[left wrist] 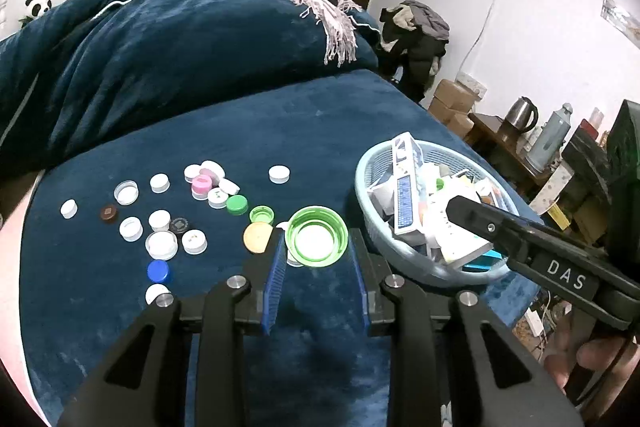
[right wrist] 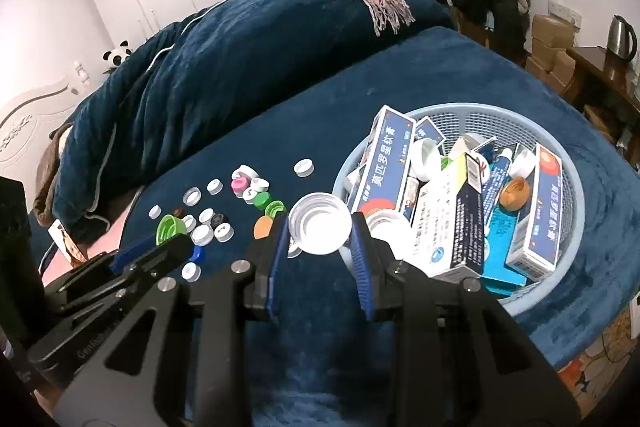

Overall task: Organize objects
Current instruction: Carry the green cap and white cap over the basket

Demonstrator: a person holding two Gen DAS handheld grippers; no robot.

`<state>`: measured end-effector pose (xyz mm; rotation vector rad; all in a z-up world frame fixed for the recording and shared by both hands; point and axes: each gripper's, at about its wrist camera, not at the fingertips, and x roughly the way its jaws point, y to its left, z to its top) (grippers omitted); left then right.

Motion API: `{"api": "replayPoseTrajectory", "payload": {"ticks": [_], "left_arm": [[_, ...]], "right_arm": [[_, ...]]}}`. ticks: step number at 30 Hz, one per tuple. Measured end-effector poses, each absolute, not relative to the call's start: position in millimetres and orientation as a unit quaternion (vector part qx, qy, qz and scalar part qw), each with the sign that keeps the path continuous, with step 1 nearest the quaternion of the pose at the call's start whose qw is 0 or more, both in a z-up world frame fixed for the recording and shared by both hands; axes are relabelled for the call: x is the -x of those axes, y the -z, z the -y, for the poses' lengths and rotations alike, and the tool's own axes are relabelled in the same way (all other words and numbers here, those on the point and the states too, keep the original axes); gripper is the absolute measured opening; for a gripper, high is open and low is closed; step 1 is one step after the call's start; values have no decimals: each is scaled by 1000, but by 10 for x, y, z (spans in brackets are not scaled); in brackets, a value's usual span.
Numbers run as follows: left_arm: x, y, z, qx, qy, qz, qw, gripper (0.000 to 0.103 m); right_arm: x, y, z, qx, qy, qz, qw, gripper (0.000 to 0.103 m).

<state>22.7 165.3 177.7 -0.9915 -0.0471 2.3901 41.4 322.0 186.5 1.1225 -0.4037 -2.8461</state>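
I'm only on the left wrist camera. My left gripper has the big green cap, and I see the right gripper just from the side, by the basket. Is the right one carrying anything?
Observer: Yes. In the right wrist view the right gripper is shut on a wide clear cap, with the cap's open side facing the camera.
Operator: Okay. Any caps already in the basket?
Observer: Yes. An orange-brown cap lies among the boxes inside the basket, towards its right side in that view.
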Motion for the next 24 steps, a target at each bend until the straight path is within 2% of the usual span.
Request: {"api": "replayPoseTrajectory", "payload": {"ticks": [6,12,16,23,24], "left_arm": [[-259,-1835,-1591,360,-892,23,271,30],[-220,-1825,-1617,361,-891,29,272,30],[-140,-1832,-1901,365,-883,22,295,31],[15,-1998,-2702,352,-864,5,360,31],[63,-1995,-2847,352,-863,3,362,34]], "right_arm": [[-477,-1946,-3287,-346,928,136,16,31],[-578,-2003,-3638,-316,930,185,-36,31],[-507,-1868,-3915,-333,917,210,-64,31],[-366,-1952,-4430,-316,909,253,-102,32],[-331,-1961,-4501,-320,906,256,-104,33]]}}
